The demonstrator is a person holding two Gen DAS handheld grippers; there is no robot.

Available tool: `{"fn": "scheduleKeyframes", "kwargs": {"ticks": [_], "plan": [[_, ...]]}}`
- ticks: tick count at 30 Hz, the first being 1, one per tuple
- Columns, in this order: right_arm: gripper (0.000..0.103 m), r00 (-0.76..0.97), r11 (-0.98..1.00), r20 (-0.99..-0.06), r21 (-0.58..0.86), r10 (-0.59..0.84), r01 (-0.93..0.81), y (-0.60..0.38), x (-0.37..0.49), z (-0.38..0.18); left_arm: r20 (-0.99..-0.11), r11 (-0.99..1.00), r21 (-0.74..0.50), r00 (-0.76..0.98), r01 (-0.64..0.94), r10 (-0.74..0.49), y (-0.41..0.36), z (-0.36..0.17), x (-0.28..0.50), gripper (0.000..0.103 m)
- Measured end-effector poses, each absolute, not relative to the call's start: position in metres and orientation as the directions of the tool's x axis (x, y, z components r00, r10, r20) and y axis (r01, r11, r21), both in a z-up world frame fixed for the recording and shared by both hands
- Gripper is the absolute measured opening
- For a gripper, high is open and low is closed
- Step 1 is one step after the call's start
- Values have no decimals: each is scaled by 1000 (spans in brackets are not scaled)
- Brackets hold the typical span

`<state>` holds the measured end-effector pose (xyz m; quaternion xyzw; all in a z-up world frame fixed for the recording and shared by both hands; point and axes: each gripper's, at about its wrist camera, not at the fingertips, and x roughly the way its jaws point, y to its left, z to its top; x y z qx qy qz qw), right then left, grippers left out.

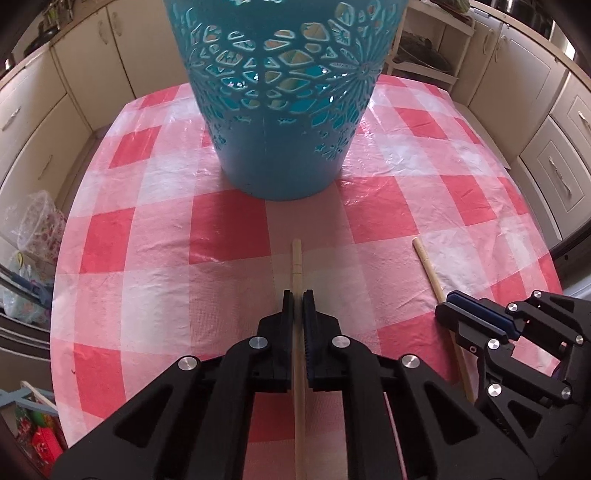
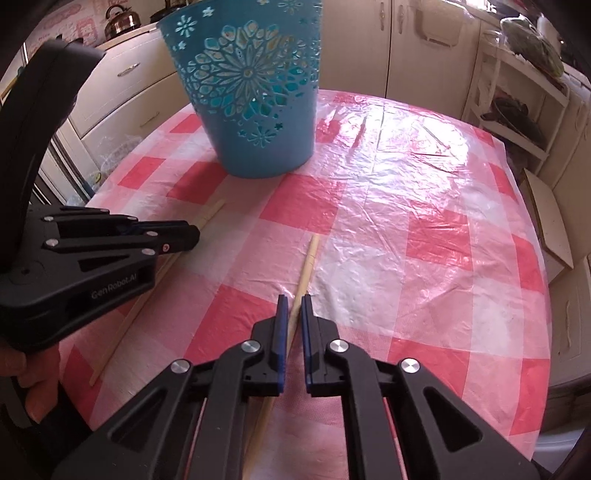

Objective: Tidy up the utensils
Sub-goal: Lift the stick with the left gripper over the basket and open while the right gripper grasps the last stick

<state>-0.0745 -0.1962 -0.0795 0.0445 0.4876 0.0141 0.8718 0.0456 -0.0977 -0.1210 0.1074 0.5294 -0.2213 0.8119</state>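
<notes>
- Left gripper (image 1: 298,295), in the left wrist view, has its jaws drawn in tight on a chopstick (image 1: 296,262); the pads touch it on both sides; its blunt end sticks out past the fingertips toward the far side, and its length runs back under the gripper to the near edge.
- Straight ahead, far of that chopstick's end, a teal basket (image 1: 280,110) with cut-out flower patterns stands upright on the checked cloth (image 1: 147,236); basket and chopstick end are apart.
- At near right lies a second chopstick (image 1: 428,264), flat on the cloth, angled left toward the far side; the right gripper (image 1: 448,308) sits over its middle; from this view I cannot tell how its jaws stand.
- Cream cabinets (image 1: 74,85) ring the table on the left, far and right.
- Right gripper (image 2: 293,299), in the right wrist view, has its jaws narrowly parted with the second chopstick (image 2: 308,258) between them; a gap shows on each side, so it is not clamped; the stick lies on the cloth (image 2: 424,206).
- Left gripper (image 2: 194,230) is at left, side-on, with the first chopstick (image 2: 212,210) poking out beyond its tips toward the basket (image 2: 255,96), which stands at far left.
- A kettle (image 2: 120,20) sits on the counter at far left.
</notes>
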Motion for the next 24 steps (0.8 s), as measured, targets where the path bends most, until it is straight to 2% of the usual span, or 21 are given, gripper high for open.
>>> {"fn": "scheduleKeyframes", "kwargs": {"ticks": [3,7,9,14,18,21,24], "plan": [[7,525,982,-843,179,122,59,-207,-79,-81,-891,885,-148,328,441,-312,-76,-109,44,5],[6,542,965,-825,248,161,91,-218,-85,-82,-815,875,-249,398,416,-421,-33,-60,36,5],[6,548,963,-820,253,162,95,-219,-86,-83,-736,852,-315,460,418,-497,-12,-19,38,5],[6,559,954,-809,282,181,99,-221,-87,-84,-505,802,-376,624,463,-597,-2,73,52,5],[6,569,950,-800,296,190,99,-224,-87,-86,-349,800,-359,726,480,-592,-19,113,70,5],[6,574,947,-795,307,197,100,-226,-87,-86,-288,815,-353,776,459,-562,-40,124,88,5],[6,577,941,-790,322,207,103,-228,-85,-87,-235,870,-275,849,409,-474,-64,126,105,5]]}}
